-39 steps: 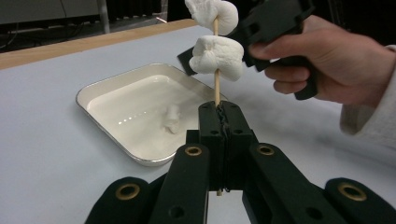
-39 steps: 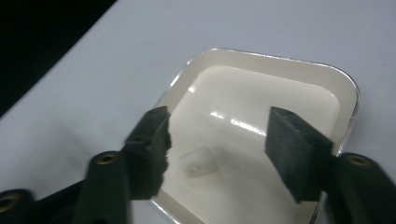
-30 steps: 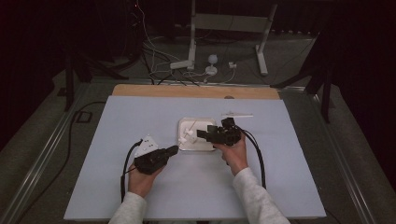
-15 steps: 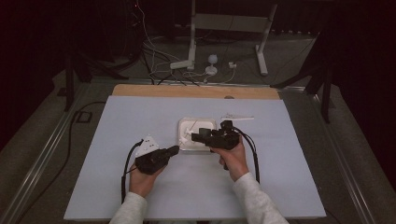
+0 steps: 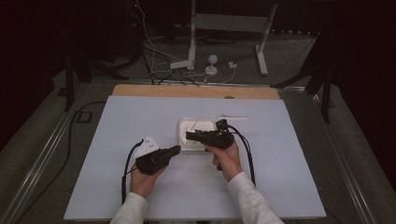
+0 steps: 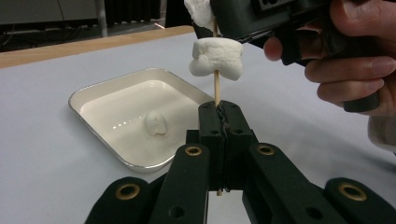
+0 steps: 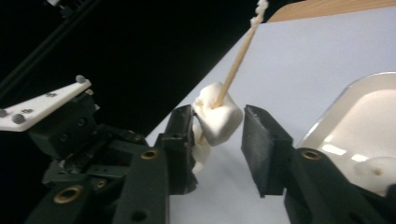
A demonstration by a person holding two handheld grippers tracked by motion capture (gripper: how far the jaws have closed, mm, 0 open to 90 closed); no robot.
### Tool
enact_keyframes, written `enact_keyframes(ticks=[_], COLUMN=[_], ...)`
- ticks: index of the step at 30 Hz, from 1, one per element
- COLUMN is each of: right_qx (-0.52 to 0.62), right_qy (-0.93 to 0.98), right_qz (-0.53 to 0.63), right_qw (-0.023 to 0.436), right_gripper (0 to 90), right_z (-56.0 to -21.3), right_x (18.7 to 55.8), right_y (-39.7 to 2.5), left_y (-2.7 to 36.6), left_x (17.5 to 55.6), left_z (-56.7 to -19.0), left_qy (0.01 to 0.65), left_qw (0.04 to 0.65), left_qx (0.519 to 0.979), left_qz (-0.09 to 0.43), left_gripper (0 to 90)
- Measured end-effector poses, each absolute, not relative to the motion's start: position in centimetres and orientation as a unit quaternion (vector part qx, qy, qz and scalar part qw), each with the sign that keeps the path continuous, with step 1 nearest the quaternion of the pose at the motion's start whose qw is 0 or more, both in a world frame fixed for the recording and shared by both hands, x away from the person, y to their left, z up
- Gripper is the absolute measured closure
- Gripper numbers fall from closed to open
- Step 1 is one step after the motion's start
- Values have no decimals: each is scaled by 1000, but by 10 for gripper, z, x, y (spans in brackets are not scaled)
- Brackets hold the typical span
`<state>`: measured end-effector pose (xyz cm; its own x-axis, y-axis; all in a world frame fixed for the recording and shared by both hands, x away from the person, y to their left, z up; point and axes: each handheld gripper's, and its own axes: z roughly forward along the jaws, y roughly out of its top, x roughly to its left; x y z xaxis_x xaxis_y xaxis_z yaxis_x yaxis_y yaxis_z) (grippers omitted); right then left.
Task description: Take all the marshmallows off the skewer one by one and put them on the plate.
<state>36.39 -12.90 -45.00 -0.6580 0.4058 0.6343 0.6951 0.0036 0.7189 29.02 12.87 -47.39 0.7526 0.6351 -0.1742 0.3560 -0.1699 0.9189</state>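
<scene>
now left gripper point(image 6: 219, 112) clamped tight on thin wooden skewer point(image 6: 216, 88), skewer upright. marshmallow point(image 6: 215, 57) threaded on skewer above left gripper. right gripper point(image 7: 217, 135) jaws apart, one each side of marshmallow, left jaw touching it. white tray point(image 6: 107, 93) just beside on pale surface point(image 5: 140, 112), one marshmallow piece point(image 6: 155, 123) lying inside tray.

Lab: metal stands point(image 5: 194, 35), loose cables point(image 5: 154, 56), dark surroundings.
</scene>
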Motion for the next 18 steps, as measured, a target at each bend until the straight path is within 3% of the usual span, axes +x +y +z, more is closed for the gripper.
enact_keyframes(ticks=[5, 8, 18], right_qx=[-394, -393, -398], right_qy=[-690, -693, -686], right_qz=[-591, -591, -599], right_qw=[139, 125, 109], right_gripper=[730, 766, 775], right_z=[-450, -448, -442], right_x=[364, 362, 362], right_y=[-127, -128, -132], left_y=[128, 127, 128], left_x=[290, 290, 289], left_z=[-474, -474, -473], left_qy=[326, 322, 314], left_qw=[554, 550, 549], left_qx=[756, 759, 762], left_qz=[126, 130, 139], left_gripper=[900, 900, 900])
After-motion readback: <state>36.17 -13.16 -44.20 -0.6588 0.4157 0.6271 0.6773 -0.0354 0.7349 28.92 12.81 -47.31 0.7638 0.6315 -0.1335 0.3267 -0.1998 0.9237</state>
